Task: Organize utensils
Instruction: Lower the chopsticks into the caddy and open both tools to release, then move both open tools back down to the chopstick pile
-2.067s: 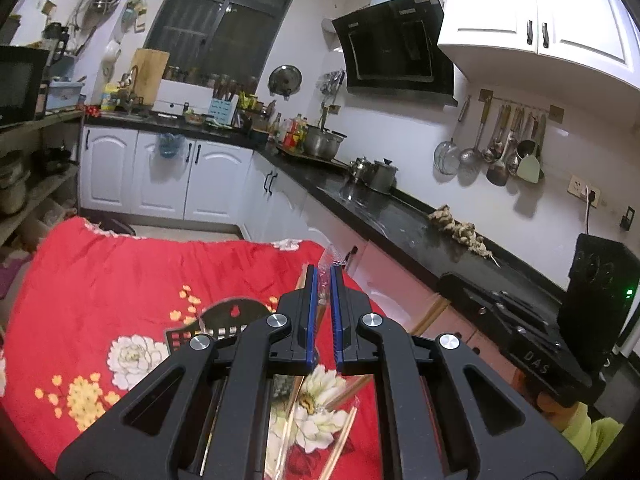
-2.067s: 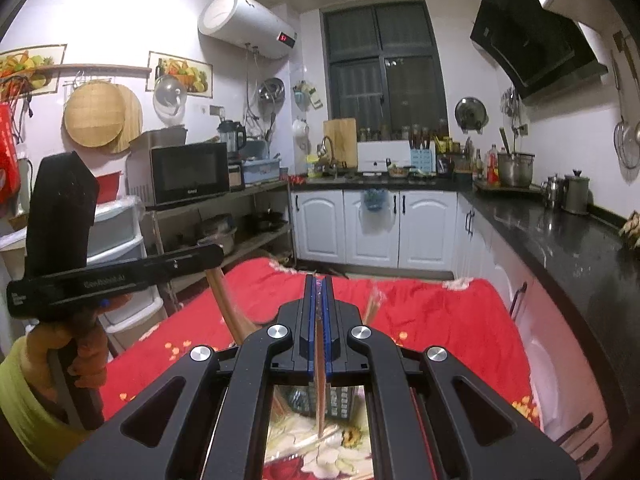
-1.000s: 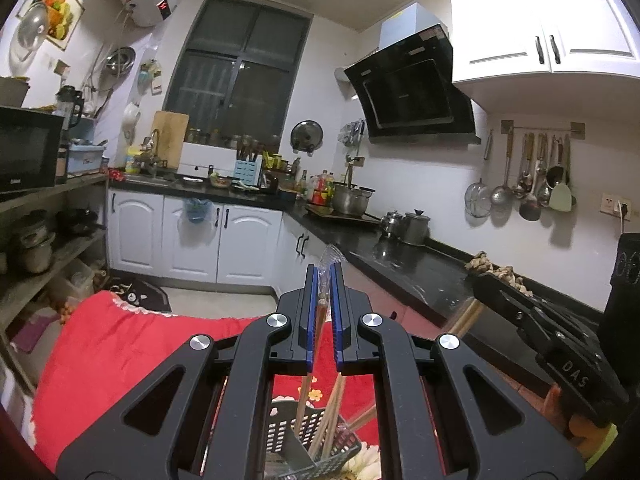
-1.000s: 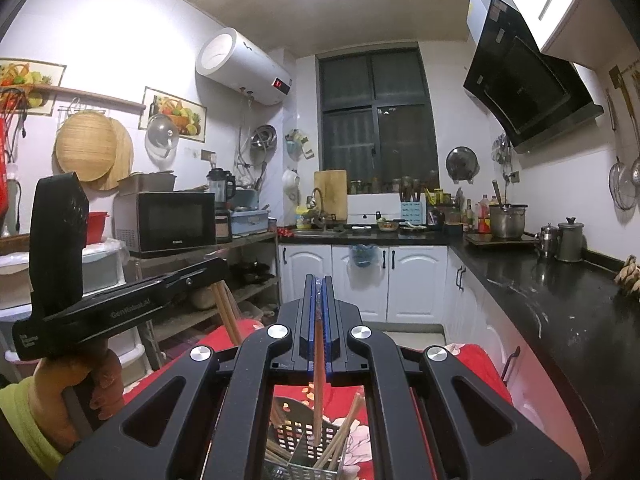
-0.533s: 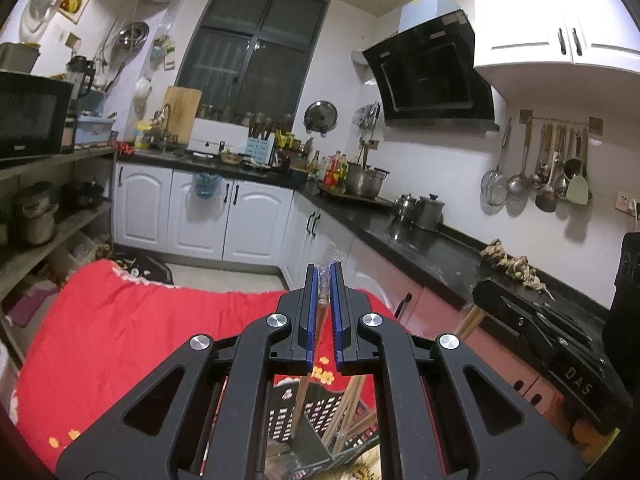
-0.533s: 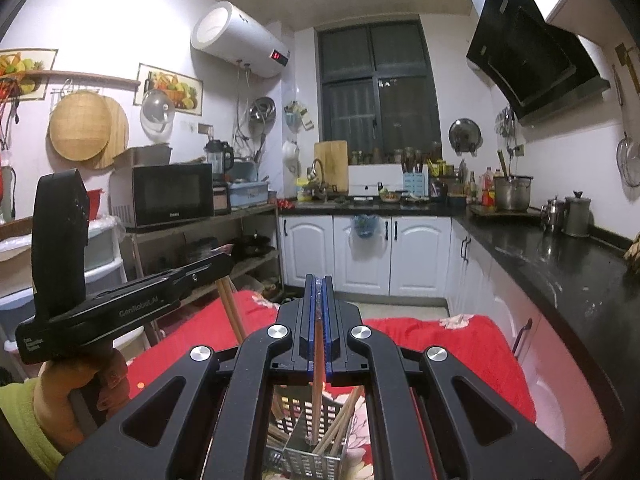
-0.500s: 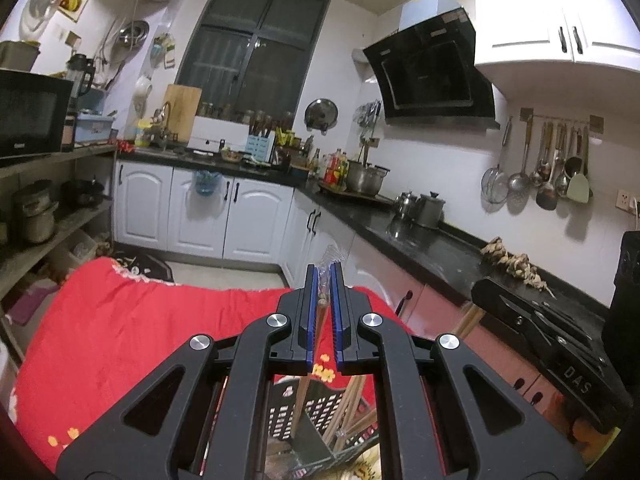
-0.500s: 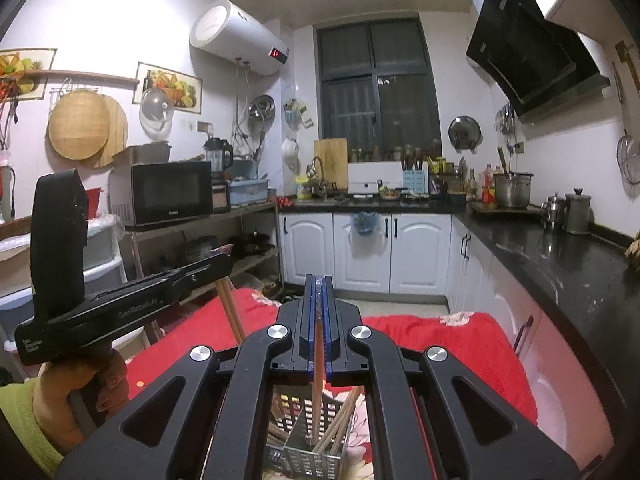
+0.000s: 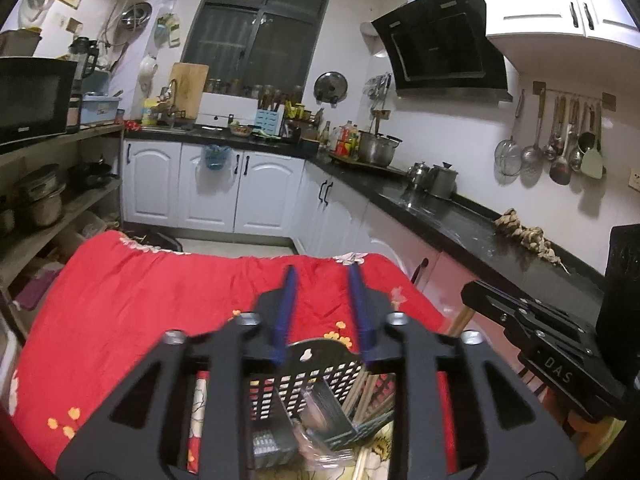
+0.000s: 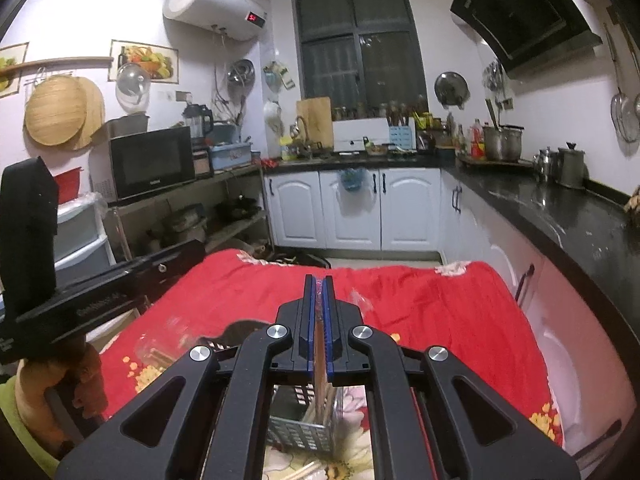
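Note:
A black perforated utensil holder (image 9: 320, 376) stands on the red flowered tablecloth (image 9: 140, 300), with several chopsticks (image 9: 360, 392) in its right compartment. My left gripper (image 9: 320, 276) hangs just above it, jaws opening, with nothing between the blue pads. A clear plastic packet (image 9: 324, 448) lies low at the holder. In the right wrist view my right gripper (image 10: 319, 280) is over the holder (image 10: 304, 428), its pads still against an upright wooden chopstick (image 10: 320, 360) as the jaws start opening. The left gripper (image 10: 120, 280) shows at the left, above a blurred clear packet (image 10: 168, 340).
A black counter (image 9: 460, 224) with white cabinets runs along the right and far side. Open shelves (image 10: 224, 208) with a microwave stand at the left. A person's hand (image 10: 52, 380) grips the left tool. The right gripper's body (image 9: 540, 344) sits close on the right.
Both grippers have come down toward the holder. The left jaws, shut on a plastic-wrapped chopstick packet before, now stand apart and the packet has dropped. The right still has its chopstick.

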The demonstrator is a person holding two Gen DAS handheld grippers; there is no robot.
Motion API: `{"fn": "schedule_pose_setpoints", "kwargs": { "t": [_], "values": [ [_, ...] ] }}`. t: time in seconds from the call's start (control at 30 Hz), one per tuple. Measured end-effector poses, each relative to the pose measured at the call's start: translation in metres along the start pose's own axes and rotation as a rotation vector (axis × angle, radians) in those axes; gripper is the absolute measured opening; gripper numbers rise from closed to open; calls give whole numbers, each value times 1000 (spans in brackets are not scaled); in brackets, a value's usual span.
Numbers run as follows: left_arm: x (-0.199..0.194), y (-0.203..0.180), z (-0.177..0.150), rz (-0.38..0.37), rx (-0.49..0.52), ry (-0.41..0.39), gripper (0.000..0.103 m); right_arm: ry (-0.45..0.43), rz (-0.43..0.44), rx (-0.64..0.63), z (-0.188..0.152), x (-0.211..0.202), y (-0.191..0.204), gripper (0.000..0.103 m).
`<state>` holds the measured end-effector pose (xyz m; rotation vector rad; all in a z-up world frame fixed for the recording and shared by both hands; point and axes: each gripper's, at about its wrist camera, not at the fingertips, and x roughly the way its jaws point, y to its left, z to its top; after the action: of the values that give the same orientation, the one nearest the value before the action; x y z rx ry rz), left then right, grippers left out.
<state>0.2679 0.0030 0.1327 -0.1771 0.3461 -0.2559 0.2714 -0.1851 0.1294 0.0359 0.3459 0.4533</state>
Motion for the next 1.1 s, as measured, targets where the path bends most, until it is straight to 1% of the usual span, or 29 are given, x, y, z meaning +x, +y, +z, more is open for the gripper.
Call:
{"fn": "schedule_pose_setpoints", "kwargs": {
  "t": [0.03,0.07,0.1,0.13,0.2,0.27,0.3,0.37,0.43,0.5,0.67,0.73,1.1],
  "values": [
    [-2,1,-1,1,-1,0,29,0,0,4,-1,-1,-1,16],
    [-3,1,-1,3,-1,0,30,0,0,7,-2,-2,-2,20],
    [-4,1,-1,5,-1,-1,35,-2,-2,9,-3,-5,-2,25],
    [-7,2,-1,10,-2,-5,42,-6,-5,9,-4,-7,-2,28],
    [-11,3,-1,13,-7,-9,48,-12,-9,7,-5,-11,-3,33],
    [-15,4,-1,16,-13,-14,56,-17,-9,7,-5,-15,-4,38],
    [-16,4,0,19,-14,-17,63,-20,-9,6,-6,-18,-4,41],
    [-21,3,0,18,-19,-24,68,-24,-11,4,-6,-23,-5,43],
    [-26,4,1,18,-23,-31,78,-26,-14,5,-7,-27,-5,46],
    [-33,4,1,23,-27,-39,84,-26,-14,8,-8,-30,-6,49],
    [-43,4,-1,26,-44,-41,92,-24,-11,4,-10,-34,-5,53],
    [-48,4,-2,27,-42,-43,92,-25,-10,-1,-12,-39,-4,55],
    [-67,2,-17,32,-30,-33,92,-8,5,-10,-28,-53,4,60]
  ]
}}
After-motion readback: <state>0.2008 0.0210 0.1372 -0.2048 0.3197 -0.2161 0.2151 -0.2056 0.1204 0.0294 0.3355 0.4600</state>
